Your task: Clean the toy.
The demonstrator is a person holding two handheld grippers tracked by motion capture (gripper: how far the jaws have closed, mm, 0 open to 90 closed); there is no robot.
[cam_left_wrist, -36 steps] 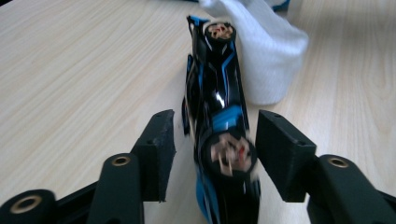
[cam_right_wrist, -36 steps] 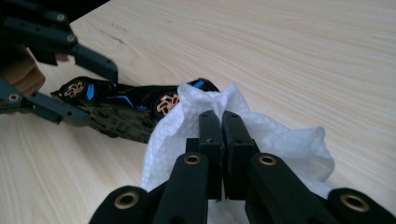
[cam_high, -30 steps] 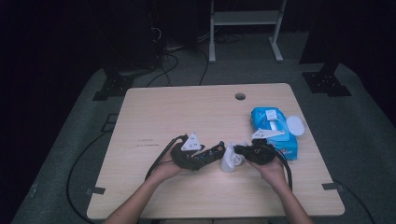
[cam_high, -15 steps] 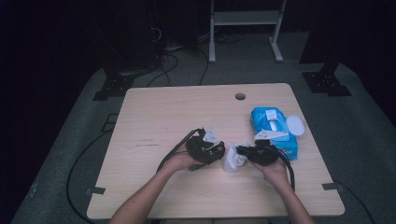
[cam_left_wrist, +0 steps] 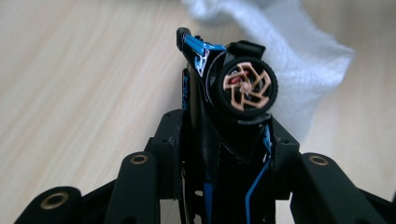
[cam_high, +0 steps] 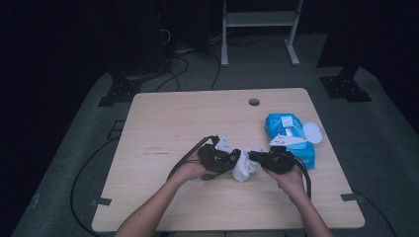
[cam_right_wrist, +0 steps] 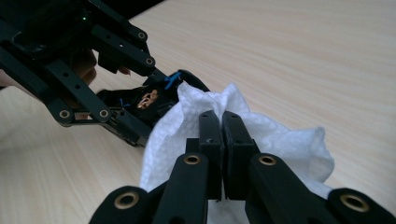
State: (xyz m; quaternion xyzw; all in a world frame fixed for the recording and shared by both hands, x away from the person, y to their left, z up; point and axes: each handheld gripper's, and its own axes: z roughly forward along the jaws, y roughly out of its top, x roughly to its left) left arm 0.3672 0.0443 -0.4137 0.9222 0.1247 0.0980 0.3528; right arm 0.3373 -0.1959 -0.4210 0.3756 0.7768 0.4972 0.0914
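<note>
Two grippers meet near the front of the light wooden table. The left gripper holds a small black toy car with an orange-spoked wheel; its fingers have just been closing on it. The right gripper pinches a crumpled white wipe tight. I think wiping the car is the step; next, rub gently. The left hand has moved closer to the wipe than before.
</note>
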